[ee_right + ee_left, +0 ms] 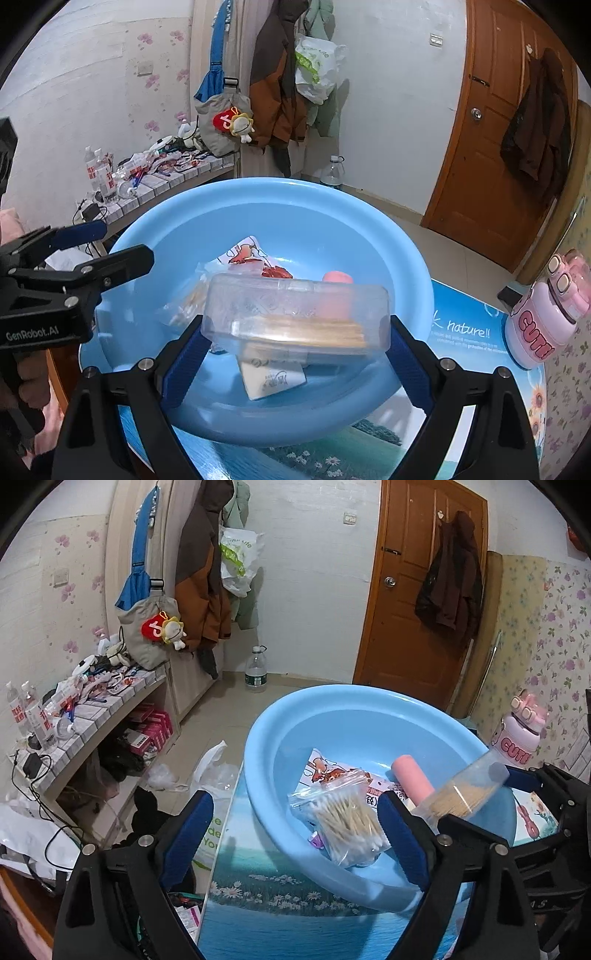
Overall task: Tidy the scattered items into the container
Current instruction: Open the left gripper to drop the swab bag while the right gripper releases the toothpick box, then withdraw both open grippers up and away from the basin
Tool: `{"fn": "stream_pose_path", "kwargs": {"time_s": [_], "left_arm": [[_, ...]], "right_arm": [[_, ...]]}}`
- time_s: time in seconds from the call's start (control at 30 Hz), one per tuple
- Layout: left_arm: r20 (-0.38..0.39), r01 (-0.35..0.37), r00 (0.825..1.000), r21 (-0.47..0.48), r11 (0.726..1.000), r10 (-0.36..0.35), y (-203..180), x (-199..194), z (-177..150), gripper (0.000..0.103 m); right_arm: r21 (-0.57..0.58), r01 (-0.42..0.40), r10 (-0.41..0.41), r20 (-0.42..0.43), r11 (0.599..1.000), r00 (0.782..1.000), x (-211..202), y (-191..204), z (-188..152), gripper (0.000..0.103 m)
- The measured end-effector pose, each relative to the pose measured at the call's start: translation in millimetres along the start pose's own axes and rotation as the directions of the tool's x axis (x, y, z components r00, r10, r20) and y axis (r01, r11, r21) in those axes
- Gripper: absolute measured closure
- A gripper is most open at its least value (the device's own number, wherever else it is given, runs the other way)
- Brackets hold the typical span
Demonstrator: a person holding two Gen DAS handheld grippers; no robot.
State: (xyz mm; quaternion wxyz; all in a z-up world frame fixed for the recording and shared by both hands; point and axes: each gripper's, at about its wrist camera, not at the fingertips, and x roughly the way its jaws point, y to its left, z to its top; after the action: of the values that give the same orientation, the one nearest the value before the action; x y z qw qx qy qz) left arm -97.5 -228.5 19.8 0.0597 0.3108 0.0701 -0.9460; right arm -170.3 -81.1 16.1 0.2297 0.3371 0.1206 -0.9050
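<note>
Fingers on the right gripper [295, 345] clamp a clear plastic box of wooden toothpicks [295, 317] across its long sides, the blue pads pressing its two ends, so the box hangs level above the round light-blue plastic basin [417, 273] rather than resting in it; held that way it can, I judge, simply be let fall into the basin. Fingers on the left gripper [295, 834] stand spread with nothing between the pads: the zip bag of cotton swabs [343, 819] lies ahead of them on the basin floor, between the two blue pads in the left wrist view but untouched, which suggests it has been dropped there. Beyond the swab bag, further from the left fingers, lie a printed snack packet [332, 771] and a pink cylindrical tube [413, 779], both already inside the basin. Under the held box a white paper sachet [273, 380] rests on the basin floor. To the right of the right fingers, outside the basin, a pink cartoon water bottle [546, 317] stands on the scenery-printed worktop [461, 332]; whether it counts among the scattered items is unclear. With the box held over the centre, release looks like the step in hand.
</note>
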Motion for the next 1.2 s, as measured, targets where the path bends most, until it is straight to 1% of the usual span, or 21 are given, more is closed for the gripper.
{"fn": "stream_pose_path", "kwargs": {"time_s": [0.1,0.17,0.4,0.6,0.63,0.67,0.73,0.83,1.0,1.2], "left_arm": [[-0.002,-0.002,1.0,0.0,1.0,0.002,-0.1,0.1,-0.1,0.013],[-0.006,-0.003,1.0,-0.002,1.0,0.003,-0.1,0.6,-0.2,0.013],[-0.007,-0.002,1.0,0.002,1.0,0.002,-3.8,-2.1,-0.9,0.013],[-0.003,0.008,1.0,0.015,1.0,-0.008,-16.1,-8.2,-0.5,0.013],[0.0,0.009,1.0,0.018,1.0,-0.009,-17.9,-9.8,-0.1,0.011],[0.006,0.008,1.0,0.026,1.0,-0.008,-21.7,-12.7,1.1,0.007],[0.013,0.005,1.0,0.031,0.999,-0.006,-26.2,-17.0,2.3,0.004],[0.017,-0.002,1.0,0.032,0.999,0.001,-28.2,-22.5,4.3,0.001],[0.027,-0.009,1.0,0.04,0.999,0.008,-39.4,-37.8,3.1,0.0],[0.035,-0.012,0.999,0.052,0.999,0.011,-54.9,-53.3,2.8,0.0]], "right_arm": [[0.018,0.026,-0.027,0.029,0.999,0.999,-5.7,-5.8,3.9,0.008],[0.023,0.029,-0.03,0.04,0.999,0.999,-9.5,-9.4,6.1,0.008],[0.042,0.032,-0.034,0.046,0.999,0.998,-20.5,-16.7,3.3,0.008],[0.053,0.035,-0.038,0.054,0.998,0.998,-32.7,-18.3,0.4,0.008],[0.052,0.039,-0.042,0.058,0.998,0.997,-36.0,-17.9,0.7,0.007],[0.055,0.043,-0.047,0.064,0.998,0.997,-39.8,-18.0,1.2,0.006],[0.061,0.049,-0.054,0.068,0.997,0.996,-45.7,-18.4,1.6,0.003],[0.075,0.063,-0.068,0.065,0.995,0.996,-55.6,-18.7,0.0,0.002],[0.117,0.075,-0.085,0.085,0.99,0.993,-77.6,-22.5,-7.6,0.002],[0.173,0.123,-0.14,0.085,0.977,0.987,-104.8,-34.3,-19.6,0.001]]}}
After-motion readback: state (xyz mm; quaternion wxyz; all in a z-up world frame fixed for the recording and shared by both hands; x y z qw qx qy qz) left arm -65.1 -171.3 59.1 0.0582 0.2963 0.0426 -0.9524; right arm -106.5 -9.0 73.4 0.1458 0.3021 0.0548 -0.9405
